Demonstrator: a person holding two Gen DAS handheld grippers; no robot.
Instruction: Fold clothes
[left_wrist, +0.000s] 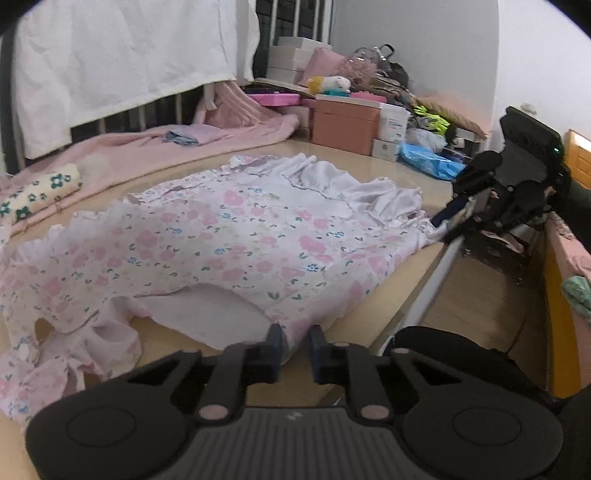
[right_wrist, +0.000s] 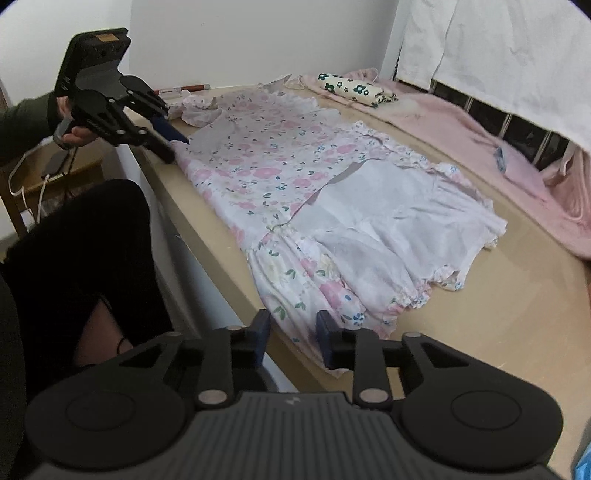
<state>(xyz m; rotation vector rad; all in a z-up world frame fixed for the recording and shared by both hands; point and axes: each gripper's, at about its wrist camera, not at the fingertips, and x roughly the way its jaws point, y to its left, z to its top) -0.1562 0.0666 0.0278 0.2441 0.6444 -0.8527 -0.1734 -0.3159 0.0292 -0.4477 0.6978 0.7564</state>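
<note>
Our left tongs (left_wrist: 294, 341) sit at six o'clock in their own view, fingers a narrow gap apart, with the near hem of the pink floral cotton dress (left_wrist: 236, 236) lying between them; we cannot tell whether they pinch it. Our right tongs (right_wrist: 291, 334) stand wider apart at six o'clock in the right wrist view, straddling the gathered ruffle of the dress (right_wrist: 295, 192) at the near edge of the pale wooden counter (right_wrist: 517, 314); contact there is also unclear.

The dress lies spread flat across the counter, its white lining turned up in places. Bare counter runs toward three o'clock in the right view. A rumpled pink blanket (right_wrist: 461, 133) borders the far side, with a cream flower-print roll (right_wrist: 354, 88) on it. Cardboard boxes (left_wrist: 343, 122) crowd one o'clock in the left view.

The counter's near edge drops off just beside both tongs.
</note>
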